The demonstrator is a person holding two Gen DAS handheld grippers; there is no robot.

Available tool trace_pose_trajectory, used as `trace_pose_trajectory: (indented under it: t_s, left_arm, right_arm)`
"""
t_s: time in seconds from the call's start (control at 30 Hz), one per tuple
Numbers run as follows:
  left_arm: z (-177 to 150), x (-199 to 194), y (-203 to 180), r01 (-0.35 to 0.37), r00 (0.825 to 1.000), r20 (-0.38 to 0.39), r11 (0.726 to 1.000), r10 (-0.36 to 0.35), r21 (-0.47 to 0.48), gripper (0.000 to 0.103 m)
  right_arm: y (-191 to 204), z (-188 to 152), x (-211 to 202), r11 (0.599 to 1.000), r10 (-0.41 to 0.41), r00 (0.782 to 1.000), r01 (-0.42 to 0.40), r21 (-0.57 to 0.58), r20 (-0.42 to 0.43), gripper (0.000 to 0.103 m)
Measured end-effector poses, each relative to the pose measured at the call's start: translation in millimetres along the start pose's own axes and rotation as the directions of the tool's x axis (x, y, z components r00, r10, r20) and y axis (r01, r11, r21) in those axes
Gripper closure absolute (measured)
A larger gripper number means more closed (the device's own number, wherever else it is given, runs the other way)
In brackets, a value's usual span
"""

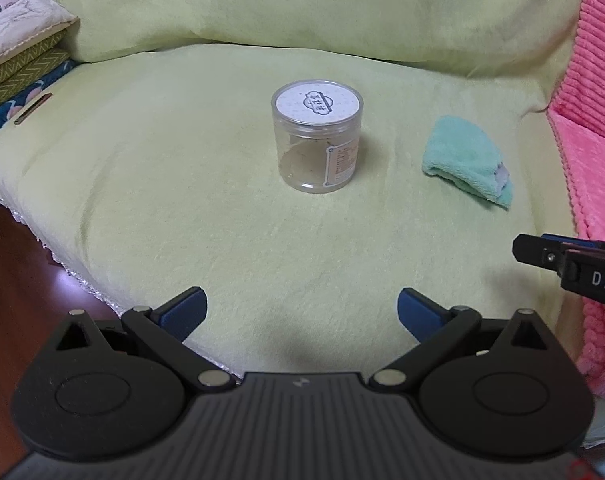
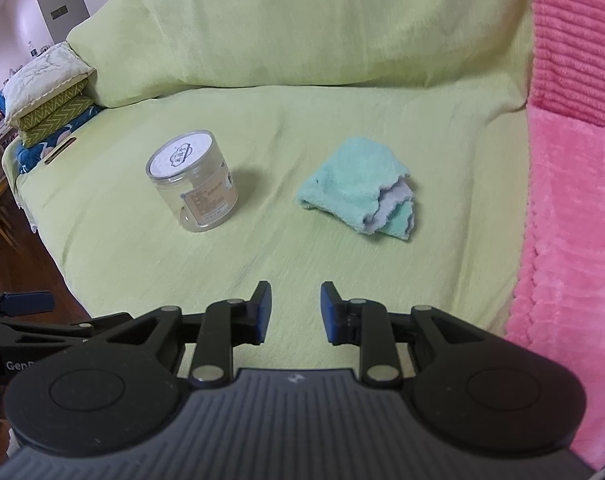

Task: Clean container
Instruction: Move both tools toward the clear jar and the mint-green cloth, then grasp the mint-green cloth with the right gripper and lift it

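A clear plastic jar (image 1: 317,136) with a white labelled lid stands upright on the green sofa seat; it also shows in the right wrist view (image 2: 192,182). A folded teal cloth (image 1: 468,158) lies to its right, apart from it, and shows in the right wrist view (image 2: 360,190). My left gripper (image 1: 301,312) is open wide and empty, near the seat's front edge, facing the jar. My right gripper (image 2: 295,310) is open and empty, facing the cloth from the front. Its tip shows at the right of the left wrist view (image 1: 542,254).
A green blanket covers the sofa seat (image 1: 182,200) and backrest (image 2: 302,32). A pink blanket (image 2: 574,200) covers the right side. Stacked cushions (image 1: 22,64) sit at the left end. Dark wood floor (image 1: 6,280) lies beyond the seat's left edge.
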State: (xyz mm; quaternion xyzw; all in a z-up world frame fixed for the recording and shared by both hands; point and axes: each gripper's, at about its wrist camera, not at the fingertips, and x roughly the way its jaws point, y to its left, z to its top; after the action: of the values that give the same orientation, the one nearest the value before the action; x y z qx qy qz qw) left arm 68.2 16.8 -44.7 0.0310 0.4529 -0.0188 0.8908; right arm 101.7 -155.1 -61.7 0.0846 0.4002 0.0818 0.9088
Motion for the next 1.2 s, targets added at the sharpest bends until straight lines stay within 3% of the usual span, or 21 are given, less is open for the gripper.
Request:
trace_pose_trajectory:
  t_s: [0.57,0.77,0.93,1.1,1.2]
  left_arm:
    - [10,43,1,0.011,0.999,-0.038,1.0,-0.01,0.015,0.001]
    - [10,61,2,0.019,0.999,-0.048,0.999,-0.017,0.036,0.001]
    - [12,73,6,0.024,0.999,-0.037,0.998,-0.023,0.051,0.001]
    - [17,79,6,0.025,1.0,0.001,0.996,-0.025,0.08,0.001]
    - [23,82,5,0.035,0.999,0.036,0.995,-0.038,0.089,0.001]
  right_arm:
    - [-12,10,31,1.0,0.009,1.0,-0.009,0.0,-0.01,0.08]
    - [-7,17,47,0.984,-0.017,1.0,0.021,-0.175,0.024,0.08]
    - [3,28,64,0.906,-0.048,0.992,0.094,-0.413,0.12,0.08]
    - [16,31,109,0.77,-0.1,0.989,0.148,-0.621,0.112,0.083]
    - [18,31,130,0.72,-0.121,0.987,0.162,-0.675,0.109,0.086]
